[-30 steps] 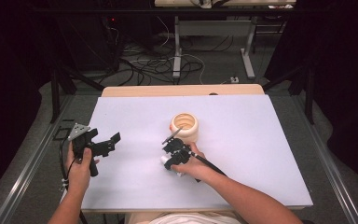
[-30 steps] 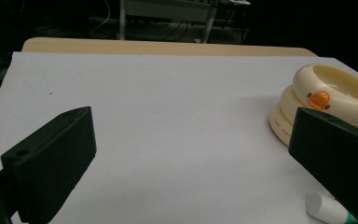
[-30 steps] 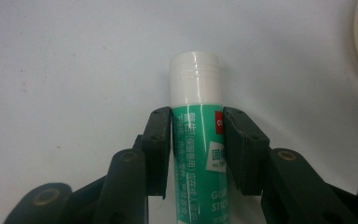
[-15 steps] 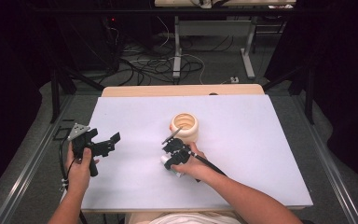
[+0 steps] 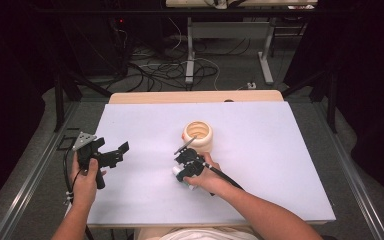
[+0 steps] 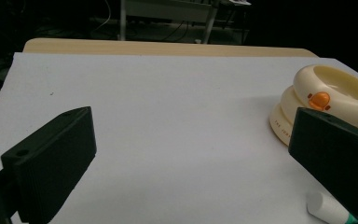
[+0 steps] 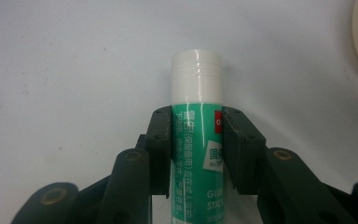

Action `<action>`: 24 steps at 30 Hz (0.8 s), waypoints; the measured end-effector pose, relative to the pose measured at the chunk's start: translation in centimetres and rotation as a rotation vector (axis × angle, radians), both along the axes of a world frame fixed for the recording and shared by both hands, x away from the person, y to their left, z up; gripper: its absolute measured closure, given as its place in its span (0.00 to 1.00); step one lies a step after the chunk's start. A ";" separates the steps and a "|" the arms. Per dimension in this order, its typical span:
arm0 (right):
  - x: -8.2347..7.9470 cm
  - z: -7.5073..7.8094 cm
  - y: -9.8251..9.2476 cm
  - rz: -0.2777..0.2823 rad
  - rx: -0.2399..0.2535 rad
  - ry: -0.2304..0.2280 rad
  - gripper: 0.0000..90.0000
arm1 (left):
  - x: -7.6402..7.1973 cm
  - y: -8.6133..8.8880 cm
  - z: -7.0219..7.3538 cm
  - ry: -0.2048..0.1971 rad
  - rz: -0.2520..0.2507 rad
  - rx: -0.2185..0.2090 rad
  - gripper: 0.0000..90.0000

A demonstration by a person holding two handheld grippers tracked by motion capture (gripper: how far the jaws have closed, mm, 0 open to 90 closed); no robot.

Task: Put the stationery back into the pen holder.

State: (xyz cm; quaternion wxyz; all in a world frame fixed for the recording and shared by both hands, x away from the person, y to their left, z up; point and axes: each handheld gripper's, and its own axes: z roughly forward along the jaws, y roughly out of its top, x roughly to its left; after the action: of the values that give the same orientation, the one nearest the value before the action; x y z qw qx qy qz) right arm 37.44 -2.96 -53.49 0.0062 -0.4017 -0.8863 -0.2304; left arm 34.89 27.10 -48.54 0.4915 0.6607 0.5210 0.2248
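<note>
Dark room around me, cables (image 5: 180, 70) loose on the floor (image 5: 220, 80) beyond the far edge, metal rails (image 5: 25, 185) flanking both sides. The table (image 5: 260, 165) is wide, covered by a pale sheet; a strip of bare wood (image 5: 195, 96) shows along the far edge. Plenty of free sheet to the right and far left; the middle is where things sit. A cream stacked-ring holder (image 5: 197, 136) with an orange button stands near the centre, well in from every edge. My right gripper (image 5: 186, 167) lies just on the near side of it, jaws pinching a glue stick (image 7: 196, 126) by its green label, white cap end poking out past the jaws, the stick lying low over the sheet. My left gripper (image 5: 111, 156) hangs over the left part of the sheet, well apart from the holder, jaws spread wide with nothing between them.
</note>
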 end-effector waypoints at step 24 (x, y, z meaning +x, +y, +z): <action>-0.3 1.4 -0.3 -0.007 0.162 -0.171 0.73 | -0.1 0.0 0.0 -0.002 0.002 0.004 0.01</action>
State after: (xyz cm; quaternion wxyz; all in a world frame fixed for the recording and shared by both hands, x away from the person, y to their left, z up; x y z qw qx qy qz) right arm 37.11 -3.28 -52.07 -0.0378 -0.3819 -0.8606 -0.3349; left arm 34.82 27.10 -48.55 0.4905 0.6611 0.5204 0.2271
